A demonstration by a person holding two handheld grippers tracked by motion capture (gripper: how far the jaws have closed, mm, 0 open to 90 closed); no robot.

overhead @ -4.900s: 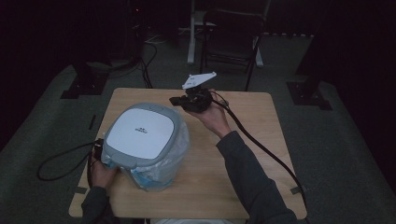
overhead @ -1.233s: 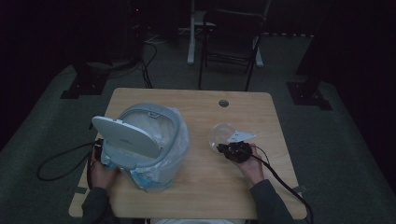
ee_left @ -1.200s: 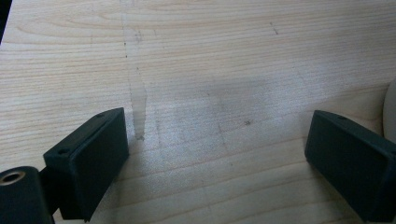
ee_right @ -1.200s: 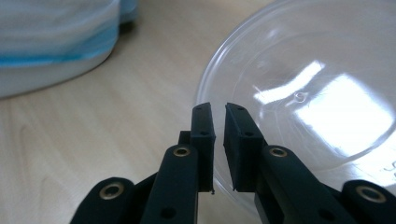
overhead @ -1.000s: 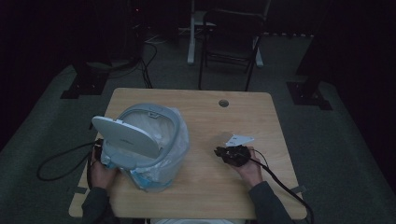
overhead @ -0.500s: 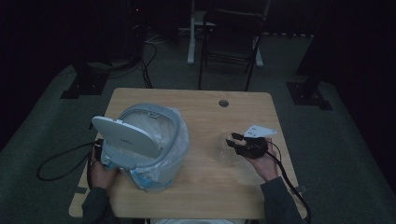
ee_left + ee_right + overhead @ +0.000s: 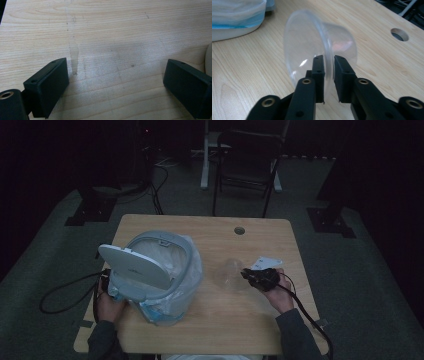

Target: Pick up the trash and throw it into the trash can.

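Pinching the clear bowl (image 7: 312, 47) by its rim, the right gripper (image 7: 329, 65) should lift level toward the bin (image 7: 160, 275) — left gripper (image 7: 117, 82) fingers gaping, empty.

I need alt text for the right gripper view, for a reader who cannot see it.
The right gripper pinches the rim of a clear plastic bowl held on edge above a light wooden table. A round cable hole is at upper right.

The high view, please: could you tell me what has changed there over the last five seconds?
The bin's lid was swung open. The right gripper came back from the far side of the table to its right side, and now holds a clear plastic cup by the rim. The left hand stayed beside the bin.
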